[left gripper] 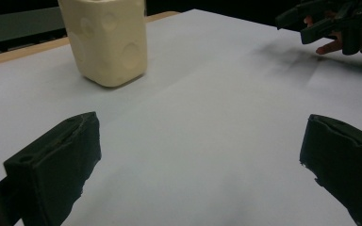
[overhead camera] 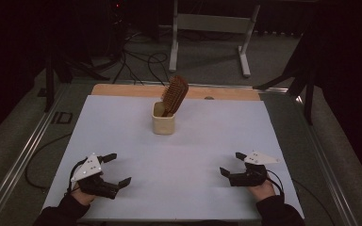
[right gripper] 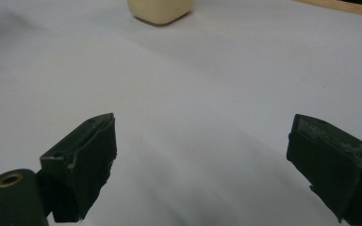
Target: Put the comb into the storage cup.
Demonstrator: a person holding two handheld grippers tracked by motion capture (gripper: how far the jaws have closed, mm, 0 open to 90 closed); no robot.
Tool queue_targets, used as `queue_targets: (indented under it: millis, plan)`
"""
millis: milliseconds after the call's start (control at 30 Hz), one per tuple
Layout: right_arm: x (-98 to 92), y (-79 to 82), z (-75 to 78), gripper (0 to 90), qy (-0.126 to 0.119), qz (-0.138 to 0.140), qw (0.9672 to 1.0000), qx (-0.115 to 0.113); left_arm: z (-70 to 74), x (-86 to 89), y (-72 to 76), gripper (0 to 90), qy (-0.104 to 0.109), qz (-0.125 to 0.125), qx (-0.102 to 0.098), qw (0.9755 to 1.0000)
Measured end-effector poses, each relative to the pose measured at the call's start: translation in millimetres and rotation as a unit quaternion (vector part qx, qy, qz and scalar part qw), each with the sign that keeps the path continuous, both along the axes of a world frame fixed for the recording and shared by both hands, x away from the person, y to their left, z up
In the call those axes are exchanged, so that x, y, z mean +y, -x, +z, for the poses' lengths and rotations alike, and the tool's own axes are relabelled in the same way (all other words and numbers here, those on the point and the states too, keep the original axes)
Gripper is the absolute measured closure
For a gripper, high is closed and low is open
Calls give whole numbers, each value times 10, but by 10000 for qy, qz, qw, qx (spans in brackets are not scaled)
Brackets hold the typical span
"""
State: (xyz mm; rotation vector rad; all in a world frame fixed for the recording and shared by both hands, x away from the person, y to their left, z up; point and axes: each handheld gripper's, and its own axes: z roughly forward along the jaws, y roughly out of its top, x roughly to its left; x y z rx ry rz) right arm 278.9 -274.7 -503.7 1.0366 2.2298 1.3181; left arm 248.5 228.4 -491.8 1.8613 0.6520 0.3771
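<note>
A cream square cup point(overhead camera: 163, 122) stands upright near the far middle of the white sheet, with a brown wooden hairbrush point(overhead camera: 175, 94) leaning out of it, bristle head up. In the left gripper view the cup point(left gripper: 108, 40) is at the upper left; in the right gripper view its base point(right gripper: 159, 10) shows at the top edge. My left gripper point(overhead camera: 118, 168) rests open at the near left with nothing between its jaws. At the near right my right gripper point(overhead camera: 232, 163) is open and empty too, and it appears again as the right gripper point(left gripper: 311, 23) far off in the left gripper view.
The white sheet point(overhead camera: 179, 155) covers most of the table, with a wooden strip point(overhead camera: 122, 89) along its far edge. Metal rails point(overhead camera: 23, 155) run down both sides. Beyond the table stand a white frame's legs point(overhead camera: 245, 52) and loose cables point(overhead camera: 136, 61) on the floor.
</note>
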Motion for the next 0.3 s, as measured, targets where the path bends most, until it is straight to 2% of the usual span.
queue_targets:
  millis: [300]
  plan:
    - [25, 15, 9, 87, 76, 79, 9999, -7, 7, -1, 5, 1, -19, -5, -20, 10000]
